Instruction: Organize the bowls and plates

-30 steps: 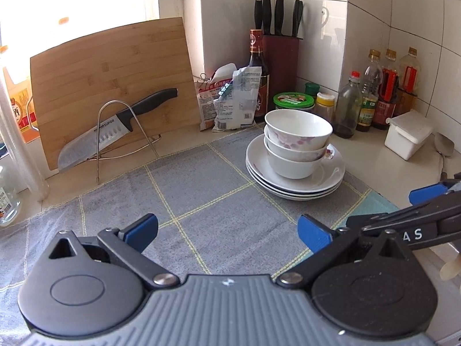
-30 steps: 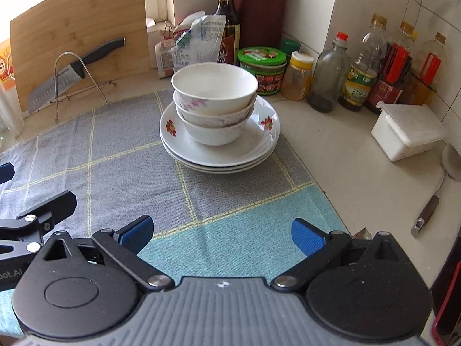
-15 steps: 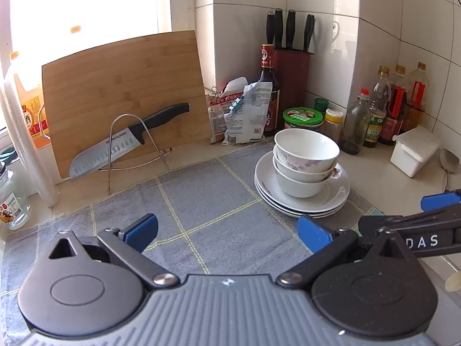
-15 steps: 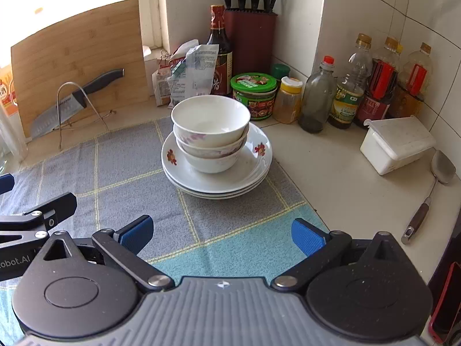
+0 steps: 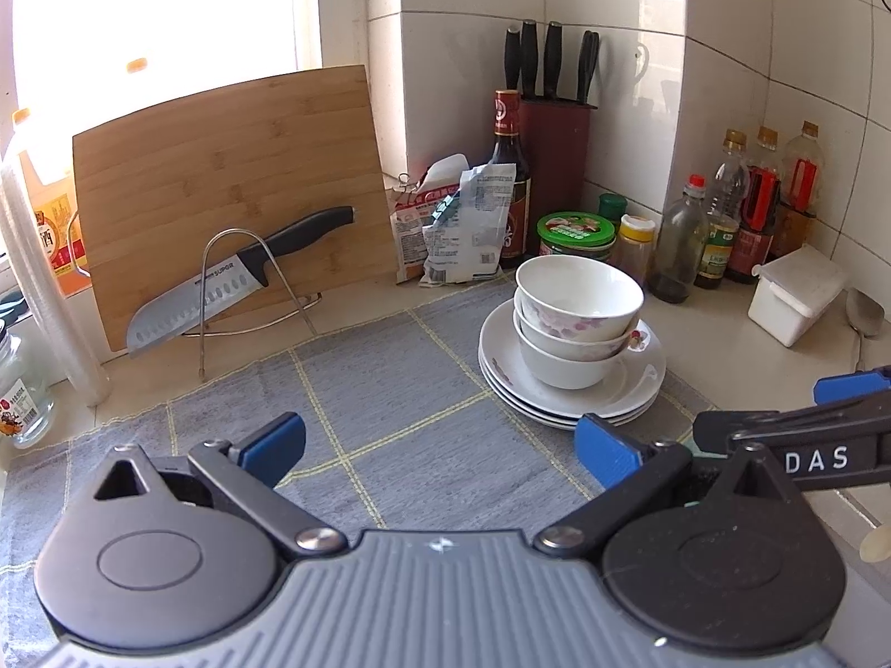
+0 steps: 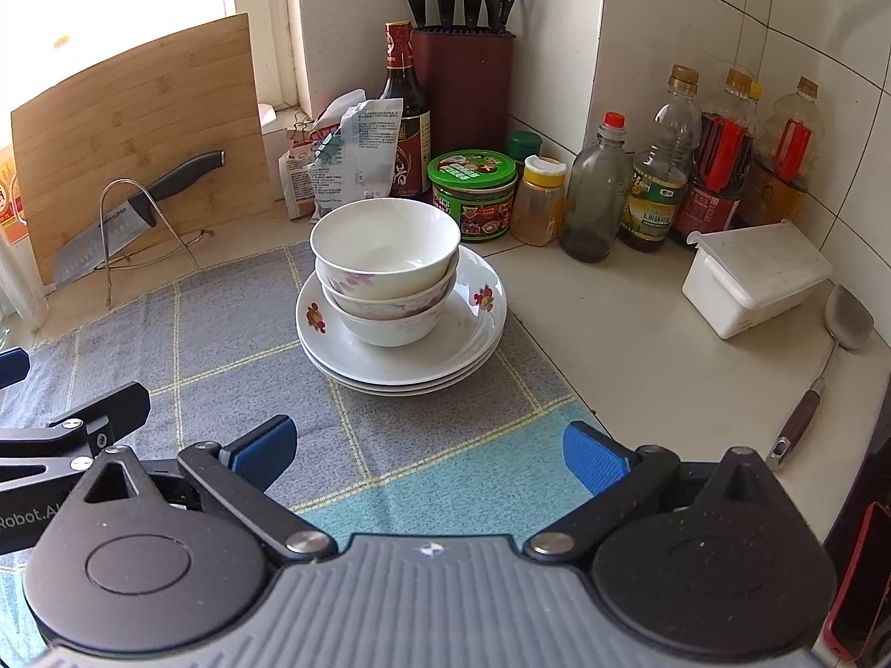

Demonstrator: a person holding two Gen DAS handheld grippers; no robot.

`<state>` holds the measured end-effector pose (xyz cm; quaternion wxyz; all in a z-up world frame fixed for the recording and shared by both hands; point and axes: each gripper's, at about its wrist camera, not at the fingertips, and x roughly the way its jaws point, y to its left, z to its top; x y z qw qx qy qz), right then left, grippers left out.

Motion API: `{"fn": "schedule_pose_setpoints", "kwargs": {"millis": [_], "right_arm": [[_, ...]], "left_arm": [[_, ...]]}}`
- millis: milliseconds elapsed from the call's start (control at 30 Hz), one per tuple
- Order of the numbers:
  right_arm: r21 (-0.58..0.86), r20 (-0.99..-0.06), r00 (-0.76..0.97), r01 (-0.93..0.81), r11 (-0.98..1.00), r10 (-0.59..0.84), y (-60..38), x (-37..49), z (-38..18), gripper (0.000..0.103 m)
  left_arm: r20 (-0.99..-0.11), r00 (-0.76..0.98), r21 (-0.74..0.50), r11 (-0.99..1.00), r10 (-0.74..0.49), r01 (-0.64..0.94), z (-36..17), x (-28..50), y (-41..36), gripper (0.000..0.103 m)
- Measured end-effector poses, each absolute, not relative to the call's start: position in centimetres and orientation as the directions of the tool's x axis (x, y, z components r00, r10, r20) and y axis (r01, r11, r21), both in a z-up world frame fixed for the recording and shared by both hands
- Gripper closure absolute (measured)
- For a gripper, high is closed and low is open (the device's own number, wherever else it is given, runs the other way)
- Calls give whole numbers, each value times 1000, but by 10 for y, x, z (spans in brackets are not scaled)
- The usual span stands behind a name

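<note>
Left tongs (image 5: 440, 442) and right tongs (image 6: 427, 447) hang apart, empty. Three nested bowls (image 6: 385, 273) sit atop stacked plates (image 6: 401, 359) on the table's cloth (image 6: 234, 334). We advise keeping clear of the stack.

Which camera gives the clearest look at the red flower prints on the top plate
The right wrist view. It looks down on the stack, so the top plate shows a red print on each side of the bowls. The left wrist view sits lower; there the top plate shows one print at its right edge, with the bowls hiding the rest.
</note>
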<state>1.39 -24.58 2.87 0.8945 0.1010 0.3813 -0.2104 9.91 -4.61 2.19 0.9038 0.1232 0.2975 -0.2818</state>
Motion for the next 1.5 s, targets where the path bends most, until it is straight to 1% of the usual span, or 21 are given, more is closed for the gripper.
{"fn": "schedule_pose_setpoints", "kwargs": {"millis": [1500], "right_arm": [[-2,-718,619,455,890,-318,-241,17,37,0]], "left_arm": [[-602,662,43,809,-447,586,24,102,-40,1]]}}
